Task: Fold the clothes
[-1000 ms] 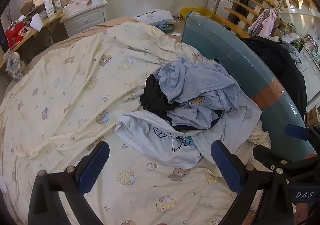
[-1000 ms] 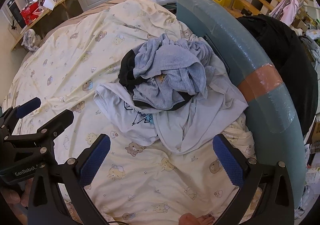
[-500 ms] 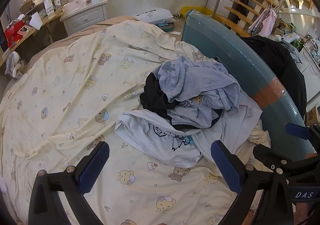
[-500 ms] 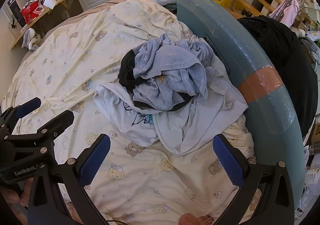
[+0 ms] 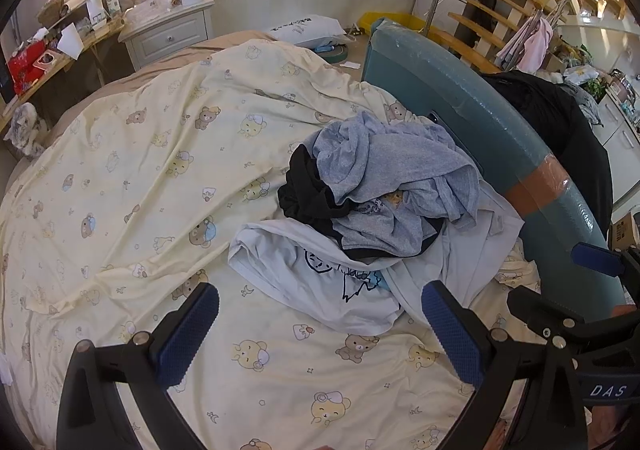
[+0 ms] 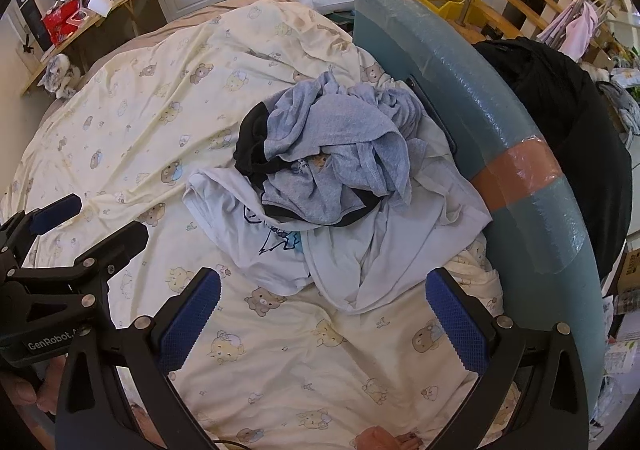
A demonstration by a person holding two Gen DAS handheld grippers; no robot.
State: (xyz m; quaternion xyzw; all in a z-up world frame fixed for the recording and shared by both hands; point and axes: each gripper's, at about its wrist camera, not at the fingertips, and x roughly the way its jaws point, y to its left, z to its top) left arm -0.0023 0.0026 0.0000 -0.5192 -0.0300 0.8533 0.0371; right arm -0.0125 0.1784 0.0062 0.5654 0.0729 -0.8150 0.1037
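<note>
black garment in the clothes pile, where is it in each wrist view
Left wrist: black garment sits just right of centre, at the pile's left edge under the grey garment.
Right wrist: black garment is centre, slightly left, upper half.
Shared landmark: the orange tape band on the teal headboard.
</note>
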